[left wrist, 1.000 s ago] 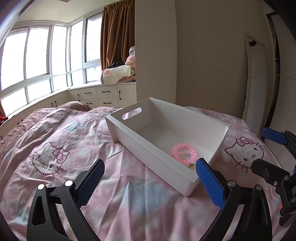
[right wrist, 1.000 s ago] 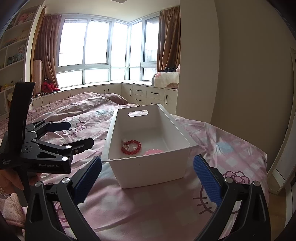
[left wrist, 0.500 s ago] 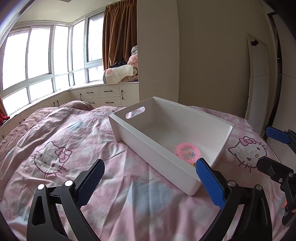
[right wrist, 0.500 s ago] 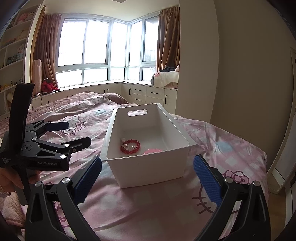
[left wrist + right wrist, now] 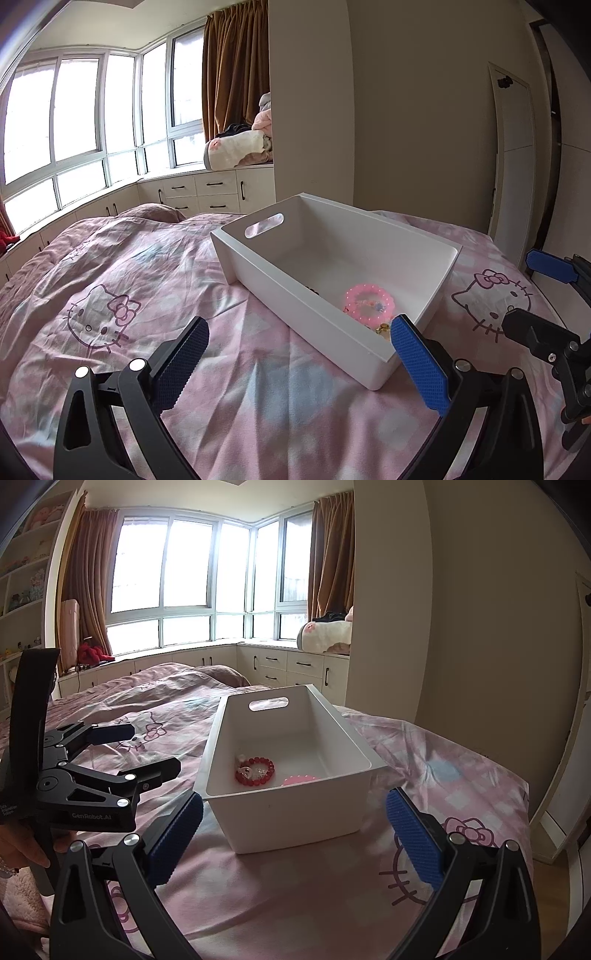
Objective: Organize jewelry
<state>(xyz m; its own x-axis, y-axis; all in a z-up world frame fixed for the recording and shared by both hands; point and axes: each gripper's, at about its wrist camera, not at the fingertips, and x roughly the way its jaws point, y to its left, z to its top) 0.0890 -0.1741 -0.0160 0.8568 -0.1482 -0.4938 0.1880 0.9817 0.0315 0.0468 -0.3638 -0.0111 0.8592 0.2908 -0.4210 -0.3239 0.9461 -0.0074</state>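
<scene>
A white box [image 5: 280, 291] [image 5: 295, 812] with a handle slot sits on the pink bed. Inside lie a pink bead bracelet [image 5: 369, 303] [image 5: 300, 779], a red bead bracelet [image 5: 255, 771] and a small gold piece [image 5: 382, 328]. My left gripper [image 5: 299, 369] is open and empty, held over the bed just short of the box's near wall; it also shows at the left of the right wrist view [image 5: 140, 751]. My right gripper [image 5: 295, 834] is open and empty in front of the box's short end; it also shows at the right of the left wrist view [image 5: 535, 295].
The bed has a pink cartoon-cat duvet [image 5: 110, 295]. White drawer cabinets [image 5: 288, 668] run under the bay windows behind it, with folded bedding [image 5: 236, 147] on top. A beige wall pillar [image 5: 310, 110] stands behind the box. The bed edge and floor [image 5: 561, 856] are at the right.
The left gripper has shifted slightly, so the box sits a little further right and up in its view. The right gripper has barely moved. Both stay open.
</scene>
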